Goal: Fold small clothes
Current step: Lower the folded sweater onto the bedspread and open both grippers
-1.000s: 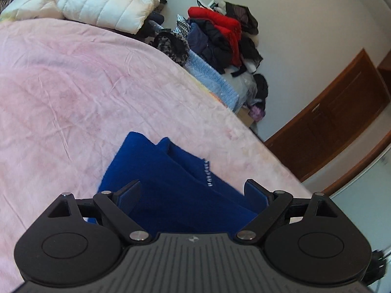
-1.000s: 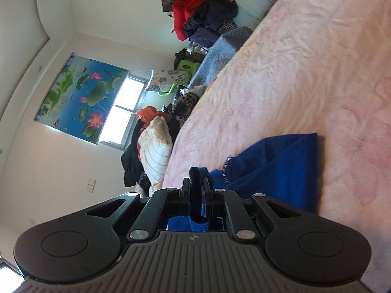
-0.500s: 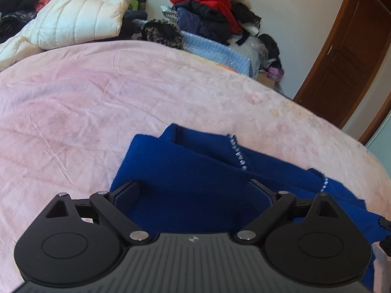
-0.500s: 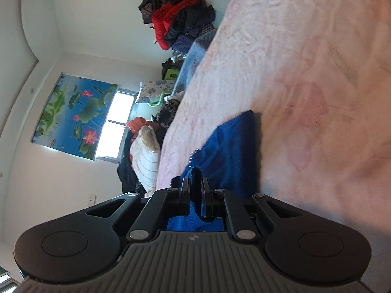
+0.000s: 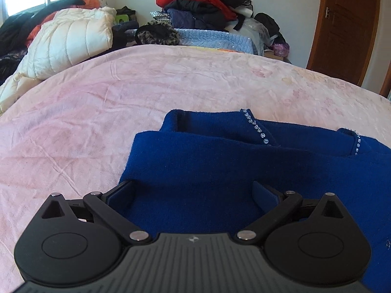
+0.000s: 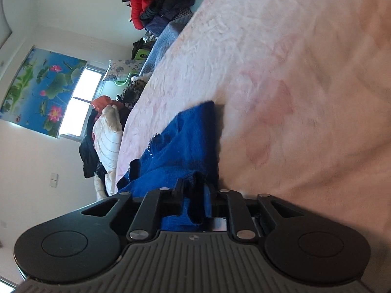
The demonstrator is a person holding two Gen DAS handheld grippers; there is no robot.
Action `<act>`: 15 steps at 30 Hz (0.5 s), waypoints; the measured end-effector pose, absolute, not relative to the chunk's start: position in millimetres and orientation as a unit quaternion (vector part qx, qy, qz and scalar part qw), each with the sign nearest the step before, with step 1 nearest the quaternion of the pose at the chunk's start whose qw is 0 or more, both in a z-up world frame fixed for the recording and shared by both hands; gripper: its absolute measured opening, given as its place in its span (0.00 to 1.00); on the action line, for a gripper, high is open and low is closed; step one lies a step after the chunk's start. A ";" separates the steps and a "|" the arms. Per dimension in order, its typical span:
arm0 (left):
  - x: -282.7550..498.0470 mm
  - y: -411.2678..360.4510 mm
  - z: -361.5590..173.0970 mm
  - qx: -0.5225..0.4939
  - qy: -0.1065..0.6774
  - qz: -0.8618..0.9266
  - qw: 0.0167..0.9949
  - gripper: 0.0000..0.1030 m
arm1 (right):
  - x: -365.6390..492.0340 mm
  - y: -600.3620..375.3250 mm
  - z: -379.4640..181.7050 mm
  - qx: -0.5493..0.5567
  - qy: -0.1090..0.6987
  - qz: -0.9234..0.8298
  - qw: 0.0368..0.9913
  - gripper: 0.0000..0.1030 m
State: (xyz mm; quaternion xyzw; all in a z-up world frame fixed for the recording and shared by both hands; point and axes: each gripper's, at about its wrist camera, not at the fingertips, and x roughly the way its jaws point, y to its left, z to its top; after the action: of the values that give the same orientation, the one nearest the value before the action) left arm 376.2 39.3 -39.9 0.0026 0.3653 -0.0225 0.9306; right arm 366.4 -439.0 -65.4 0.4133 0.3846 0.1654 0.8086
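Note:
A folded blue knit garment with rhinestone trim lies on the pink bed cover. My left gripper is open, its fingers spread wide just above the garment's near edge. My right gripper is turned on its side and shut on a fold of the same blue garment, which trails away from it across the bed cover.
A white puffer jacket lies at the bed's far left. A heap of red, black and dark clothes sits behind a light blue knit at the far edge. A brown wooden door stands at right.
The left gripper has levelled out and now shows more of the garment laid flat. The right gripper, still shut on the garment, has moved lower toward the bed with it.

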 end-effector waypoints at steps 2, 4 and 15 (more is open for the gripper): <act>371.7 39.3 -40.7 0.004 0.355 -0.018 0.935 1.00 | 376.3 -440.3 -43.7 0.384 0.354 0.163 0.837 0.42; 366.9 37.5 -45.2 0.011 0.340 -0.014 0.940 1.00 | 405.2 -436.7 -31.2 0.379 0.359 0.190 0.831 0.42; 365.6 37.3 -49.9 0.003 0.332 -0.009 0.943 1.00 | 537.1 -307.1 -28.3 0.094 0.486 0.244 0.834 0.42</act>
State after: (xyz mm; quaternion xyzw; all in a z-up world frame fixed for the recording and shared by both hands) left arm 365.6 37.3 -49.9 0.0028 0.3318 -0.0087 0.9433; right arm 537.1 -307.1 -28.3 0.0939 0.4862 0.2443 0.8337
